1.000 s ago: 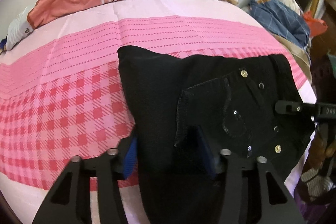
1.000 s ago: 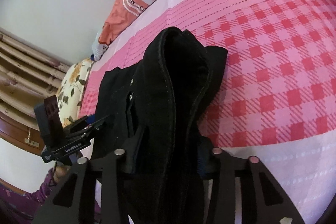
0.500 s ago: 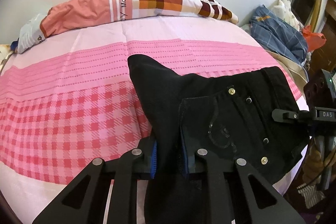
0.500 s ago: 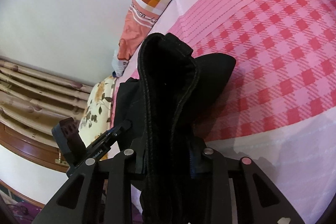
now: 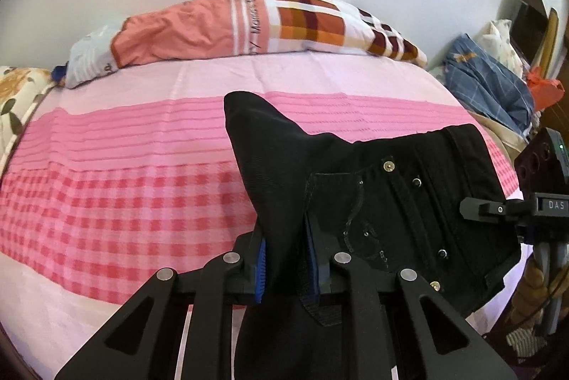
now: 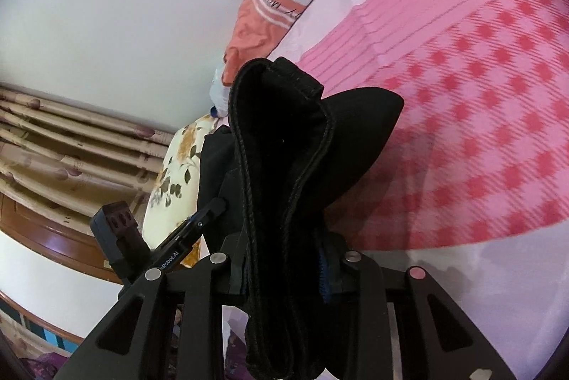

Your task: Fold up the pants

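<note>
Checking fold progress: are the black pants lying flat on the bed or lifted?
Partly lifted: both grippers, left and right, clamp the black pants, tenting them above the pink bedsheet.

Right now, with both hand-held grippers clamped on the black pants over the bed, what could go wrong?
1. The left hand-held gripper pinches only a narrow fold of the black pants, so the fabric may slip out.
2. The right hand-held gripper grips a thick bunched seam; layers could shift and spoil the fold.
3. The waistband end hangs past the edge of the pink bedsheet and could drag the pants off.
</note>
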